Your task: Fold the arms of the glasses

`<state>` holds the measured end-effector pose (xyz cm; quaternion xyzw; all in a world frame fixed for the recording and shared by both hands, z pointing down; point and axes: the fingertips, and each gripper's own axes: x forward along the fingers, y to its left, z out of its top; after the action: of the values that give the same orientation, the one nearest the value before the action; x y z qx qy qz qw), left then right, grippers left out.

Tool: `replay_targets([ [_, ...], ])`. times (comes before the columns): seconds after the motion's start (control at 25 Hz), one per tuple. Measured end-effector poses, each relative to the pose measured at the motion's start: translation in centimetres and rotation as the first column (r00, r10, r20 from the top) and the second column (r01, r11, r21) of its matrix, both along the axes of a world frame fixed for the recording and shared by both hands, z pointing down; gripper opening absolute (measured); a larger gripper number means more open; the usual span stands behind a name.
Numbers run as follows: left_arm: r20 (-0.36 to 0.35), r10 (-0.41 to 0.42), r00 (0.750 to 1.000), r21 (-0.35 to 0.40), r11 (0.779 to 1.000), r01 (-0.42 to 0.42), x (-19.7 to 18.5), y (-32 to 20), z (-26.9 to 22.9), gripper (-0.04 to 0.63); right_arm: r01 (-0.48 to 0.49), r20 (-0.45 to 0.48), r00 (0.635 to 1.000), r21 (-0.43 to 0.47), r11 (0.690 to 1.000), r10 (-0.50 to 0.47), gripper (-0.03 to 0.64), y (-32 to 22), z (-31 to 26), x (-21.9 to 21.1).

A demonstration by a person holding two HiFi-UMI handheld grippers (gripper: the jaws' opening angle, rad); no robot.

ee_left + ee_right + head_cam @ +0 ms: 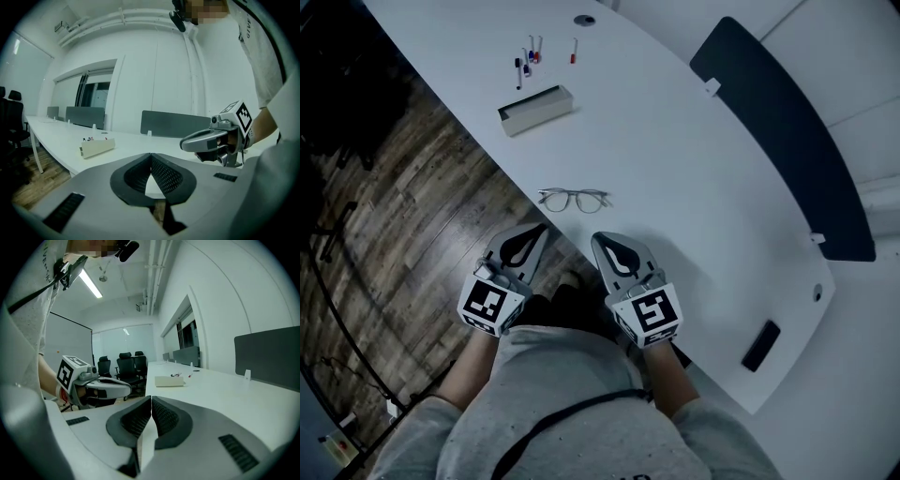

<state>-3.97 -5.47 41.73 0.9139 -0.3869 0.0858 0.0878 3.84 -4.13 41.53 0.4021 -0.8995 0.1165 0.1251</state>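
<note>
Thin-framed glasses (573,199) lie on the white table (675,178) close to its near edge; their arms are too thin to make out. My left gripper (540,228) hangs just short of that edge, below and left of the glasses, with its jaws together and nothing between them. To the right of it, my right gripper (599,237) is over the table's edge, also shut and empty. In the left gripper view the ribbed pads (164,174) meet at the tip. In the right gripper view the pads (161,417) meet likewise. Neither gripper view shows the glasses.
A beige box (535,109) lies further out on the table, with several pens (528,58) beyond it. A dark divider panel (787,131) runs along the far side. A small black object (760,345) sits at the right end. Wooden floor (403,216) is to the left.
</note>
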Motion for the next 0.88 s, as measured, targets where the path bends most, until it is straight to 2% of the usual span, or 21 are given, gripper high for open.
replay_targets([
  [0.24, -0.022, 0.041, 0.999, 0.029, 0.999, -0.040, 0.2, 2.1, -1.7, 0.015, -0.042, 0.032, 0.999, 0.027, 0.999, 0.041, 0.020, 2.1, -2.1, -0.3],
  [0.6, -0.053, 0.047, 0.997, 0.024, 0.999, -0.046, -1.1, 6.3, -2.9, 0.015, -0.152, 0.135, 0.980, 0.012, 0.988, 0.149, 0.020, 6.2, -3.7, -1.5],
  [0.88, -0.098, 0.046, 0.994, 0.028, 0.999, -0.043, -2.1, 9.0, -4.2, 0.015, -0.167, 0.149, 0.976, 0.027, 0.986, 0.161, 0.018, 9.2, -4.6, -2.8],
])
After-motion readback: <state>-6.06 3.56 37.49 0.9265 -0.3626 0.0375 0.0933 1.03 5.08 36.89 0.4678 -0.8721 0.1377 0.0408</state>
